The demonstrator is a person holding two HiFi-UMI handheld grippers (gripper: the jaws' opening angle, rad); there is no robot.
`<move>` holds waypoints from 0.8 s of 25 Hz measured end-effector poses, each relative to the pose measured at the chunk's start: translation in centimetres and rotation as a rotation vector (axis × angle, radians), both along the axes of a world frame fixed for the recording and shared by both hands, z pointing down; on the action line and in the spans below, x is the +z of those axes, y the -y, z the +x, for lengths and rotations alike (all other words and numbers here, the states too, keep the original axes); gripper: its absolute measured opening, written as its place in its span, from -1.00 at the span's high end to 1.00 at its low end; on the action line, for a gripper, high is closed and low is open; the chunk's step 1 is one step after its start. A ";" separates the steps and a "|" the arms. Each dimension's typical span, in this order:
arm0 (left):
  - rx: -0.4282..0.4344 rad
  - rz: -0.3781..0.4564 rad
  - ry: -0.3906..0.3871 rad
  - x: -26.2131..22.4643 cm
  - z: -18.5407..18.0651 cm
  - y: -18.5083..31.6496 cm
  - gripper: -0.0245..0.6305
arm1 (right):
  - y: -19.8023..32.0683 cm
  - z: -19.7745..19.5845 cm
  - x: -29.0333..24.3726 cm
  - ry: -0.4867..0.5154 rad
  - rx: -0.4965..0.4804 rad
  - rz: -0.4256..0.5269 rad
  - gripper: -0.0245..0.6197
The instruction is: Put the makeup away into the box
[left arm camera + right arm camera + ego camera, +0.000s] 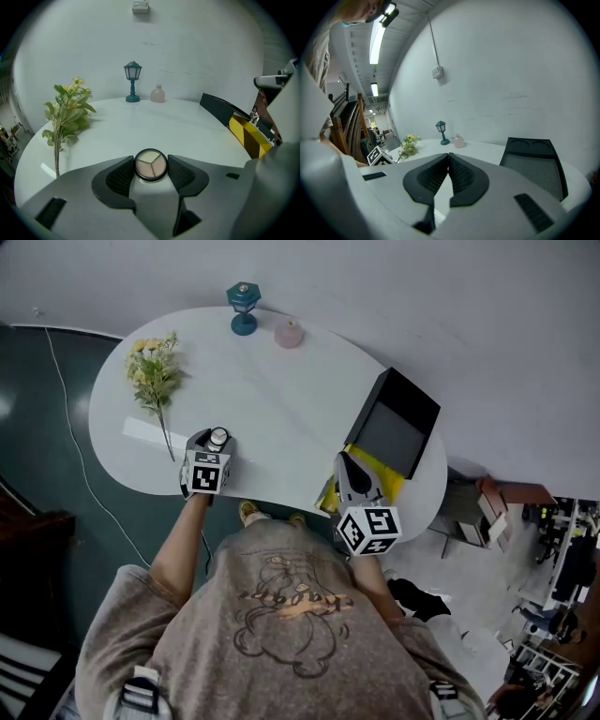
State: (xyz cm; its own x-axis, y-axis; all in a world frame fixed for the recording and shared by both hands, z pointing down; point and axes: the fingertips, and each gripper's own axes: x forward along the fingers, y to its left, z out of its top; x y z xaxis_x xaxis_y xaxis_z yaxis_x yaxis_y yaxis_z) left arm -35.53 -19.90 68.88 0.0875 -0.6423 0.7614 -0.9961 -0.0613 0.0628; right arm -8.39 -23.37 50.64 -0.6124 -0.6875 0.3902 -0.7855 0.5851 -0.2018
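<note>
A round makeup compact (150,165) with three pale shades lies on the white table (272,399) near its front edge. My left gripper (150,168) has a pad against each side of it. From the head view the compact (218,437) shows just past the marker cube. The black box (394,423) stands open at the table's right end, its lid raised and a yellow lining (375,470) showing. My right gripper (349,465) hovers at the box's near side, jaws shut with nothing between them (449,157).
A bunch of artificial flowers (153,376) lies at the table's left. A small teal lantern (244,307) and a pink bottle (289,332) stand at the far edge by the wall. The table's curved front edge runs just under both grippers.
</note>
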 end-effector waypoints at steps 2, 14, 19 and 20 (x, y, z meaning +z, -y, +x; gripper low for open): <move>-0.003 0.000 0.005 -0.1 -0.2 0.0 0.19 | 0.0 0.0 0.0 0.000 0.000 0.001 0.91; -0.027 0.041 0.023 -1.5 0.1 0.3 0.20 | -0.5 1.1 -0.2 0.016 0.004 0.009 0.91; -0.025 0.085 0.011 -3.7 1.5 0.9 0.20 | -0.8 2.8 -0.5 0.024 0.017 0.014 0.91; -0.024 0.097 0.001 -4.2 2.0 1.1 0.20 | -0.9 3.2 -0.6 0.026 0.020 0.017 0.91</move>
State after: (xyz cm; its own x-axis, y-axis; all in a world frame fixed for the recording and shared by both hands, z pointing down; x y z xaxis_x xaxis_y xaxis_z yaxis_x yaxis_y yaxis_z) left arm -33.53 -21.04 64.66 0.0702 -0.7151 0.6955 -0.9975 -0.0431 0.0565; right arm -5.20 -22.43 50.08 -0.6081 -0.7061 0.3628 -0.7918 0.5725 -0.2129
